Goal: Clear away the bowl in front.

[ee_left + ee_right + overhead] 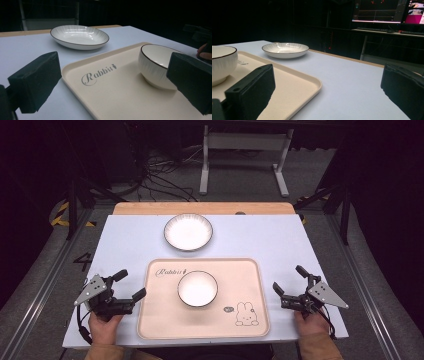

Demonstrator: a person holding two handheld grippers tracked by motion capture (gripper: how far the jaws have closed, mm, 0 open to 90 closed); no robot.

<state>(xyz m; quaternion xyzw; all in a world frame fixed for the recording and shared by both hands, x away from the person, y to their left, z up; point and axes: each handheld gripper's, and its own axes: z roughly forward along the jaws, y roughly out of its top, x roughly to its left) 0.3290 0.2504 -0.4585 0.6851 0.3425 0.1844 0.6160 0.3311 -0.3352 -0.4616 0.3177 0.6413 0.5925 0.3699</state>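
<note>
Left gripper point(131, 284) is sitting at the near-left of the counter point(280, 245), held by a hand point(104, 326) coming in from the bottom edge; its jaws are standing wide apart, gripping nothing, one tip just beside the left rim of the tray point(165, 320). Right gripper point(289, 277) is sitting at the near-right of the counter, just off the tray's right rim, its jaws likewise spread wide and holding nothing. Beige tray is lying flat on the pale blue counter, centred between the two grippers, printed with a "Rabbit" script near its far-left corner and a rabbit drawing point(245, 314) near its near-right corner. White bowl point(198, 288) with a dark rim is standing upright on the tray, about the middle, well apart from both grippers. In the left gripper view the bowl point(155, 65) is showing between the two black jaws, closer to the right-hand one, with the tray point(117, 92) under it. White shallow plate point(188, 232), dark-rimmed and ribbed, is resting on the counter beyond the tray's far edge, apart from it. In the right gripper view the plate point(285, 50) is lying beyond the tray point(299, 85), and the bowl point(222, 63) is cropped at the left edge. Dark monitors point(387, 11) are glowing in the background there.
</note>
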